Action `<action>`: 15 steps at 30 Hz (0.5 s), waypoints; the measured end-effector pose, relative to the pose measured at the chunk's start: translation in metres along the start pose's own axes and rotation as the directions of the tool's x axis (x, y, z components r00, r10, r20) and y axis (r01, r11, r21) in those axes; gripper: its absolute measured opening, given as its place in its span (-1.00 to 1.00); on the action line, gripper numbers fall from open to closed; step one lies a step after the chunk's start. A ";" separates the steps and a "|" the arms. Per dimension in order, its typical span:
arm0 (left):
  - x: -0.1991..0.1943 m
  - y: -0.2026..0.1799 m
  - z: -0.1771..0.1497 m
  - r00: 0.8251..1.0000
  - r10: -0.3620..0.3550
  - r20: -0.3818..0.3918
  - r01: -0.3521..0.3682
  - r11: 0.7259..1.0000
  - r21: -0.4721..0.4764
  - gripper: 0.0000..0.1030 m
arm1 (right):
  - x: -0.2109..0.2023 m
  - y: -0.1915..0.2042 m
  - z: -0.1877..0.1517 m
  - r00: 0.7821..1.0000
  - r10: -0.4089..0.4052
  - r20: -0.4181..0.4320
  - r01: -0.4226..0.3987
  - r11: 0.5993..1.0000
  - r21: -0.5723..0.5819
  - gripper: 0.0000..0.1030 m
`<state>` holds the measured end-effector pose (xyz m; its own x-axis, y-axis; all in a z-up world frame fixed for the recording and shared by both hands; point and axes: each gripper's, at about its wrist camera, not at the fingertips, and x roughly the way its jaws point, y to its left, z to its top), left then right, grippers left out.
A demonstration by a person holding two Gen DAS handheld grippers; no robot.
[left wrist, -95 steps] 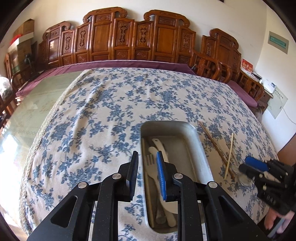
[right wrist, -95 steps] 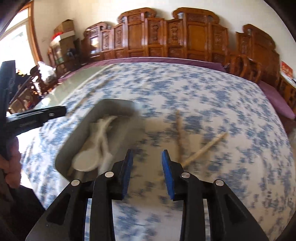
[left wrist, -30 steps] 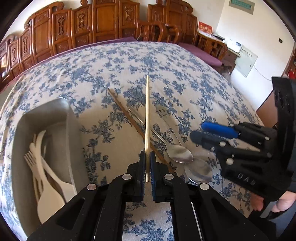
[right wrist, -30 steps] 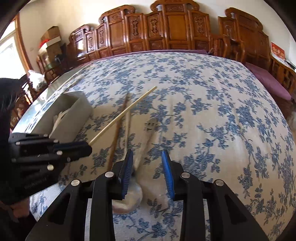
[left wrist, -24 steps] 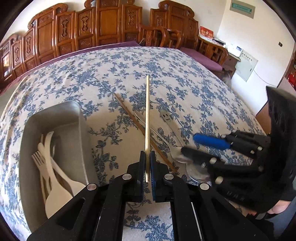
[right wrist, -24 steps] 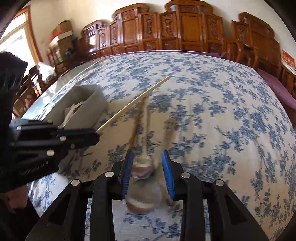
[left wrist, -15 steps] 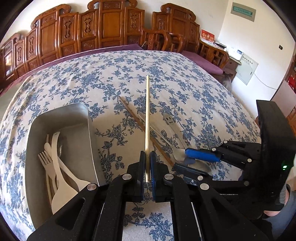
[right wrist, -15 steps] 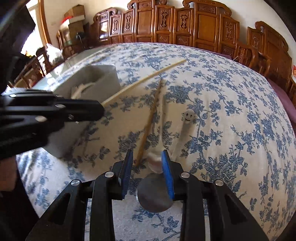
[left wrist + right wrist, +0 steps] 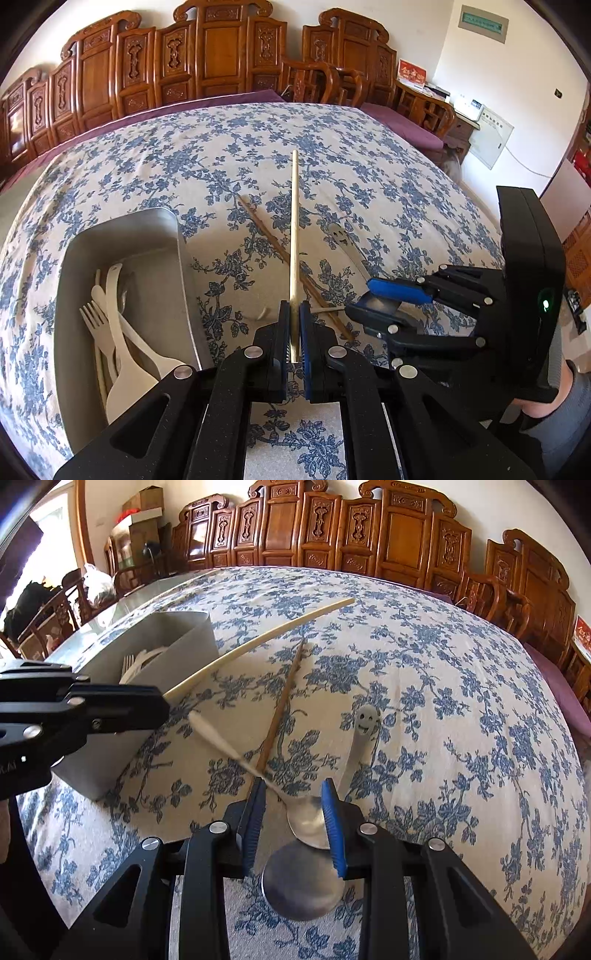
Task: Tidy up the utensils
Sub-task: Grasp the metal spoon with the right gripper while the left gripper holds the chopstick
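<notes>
My left gripper (image 9: 294,332) is shut on a pale chopstick (image 9: 294,236) and holds it above the cloth; the chopstick also shows in the right wrist view (image 9: 258,638). A grey metal tray (image 9: 122,236) at the left holds pale wooden spoons and a fork (image 9: 92,321). My right gripper (image 9: 291,823) is open, its jaws on either side of a steel spoon's bowl (image 9: 310,823). A second steel spoon (image 9: 303,882) with a smiley-face handle (image 9: 367,718) lies under it. A dark brown chopstick (image 9: 280,705) lies on the cloth.
The table carries a blue-flowered cloth (image 9: 221,162). Carved wooden chairs (image 9: 207,55) line its far side. The tray's near wall (image 9: 147,686) stands left of the right gripper. A purple cushion (image 9: 402,125) runs along the far right.
The left gripper closed on the pale chopstick and raised it. The right gripper moved down to the spoons, and one spoon's handle now swings, blurred, toward the tray.
</notes>
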<state>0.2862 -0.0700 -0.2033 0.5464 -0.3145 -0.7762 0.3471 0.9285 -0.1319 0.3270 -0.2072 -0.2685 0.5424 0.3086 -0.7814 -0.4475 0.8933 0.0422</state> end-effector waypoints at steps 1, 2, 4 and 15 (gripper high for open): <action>-0.001 0.001 0.000 1.000 0.002 0.002 -0.002 1.000 -0.003 -0.92 | 0.001 0.000 0.002 1.000 0.002 0.000 -0.002 1.000 0.000 -0.36; -0.002 0.003 0.000 1.000 0.003 0.003 -0.002 1.000 -0.006 -0.92 | 0.002 0.001 0.004 1.000 0.003 -0.001 -0.003 1.000 -0.004 -0.36; -0.004 0.006 -0.001 1.000 0.005 0.005 -0.005 1.000 -0.012 -0.92 | 0.004 0.004 0.006 1.000 0.015 -0.003 -0.016 1.000 -0.013 -0.36; -0.013 0.013 -0.001 1.000 0.002 0.018 -0.001 1.000 -0.019 -0.92 | 0.012 0.015 0.000 0.999 0.010 -0.038 -0.013 0.997 -0.070 -0.31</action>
<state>0.2832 -0.0538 -0.1952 0.5603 -0.3165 -0.7654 0.3316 0.9325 -0.1429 0.3266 -0.1896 -0.2776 0.5103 0.3052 -0.8040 -0.5033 0.8641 0.0086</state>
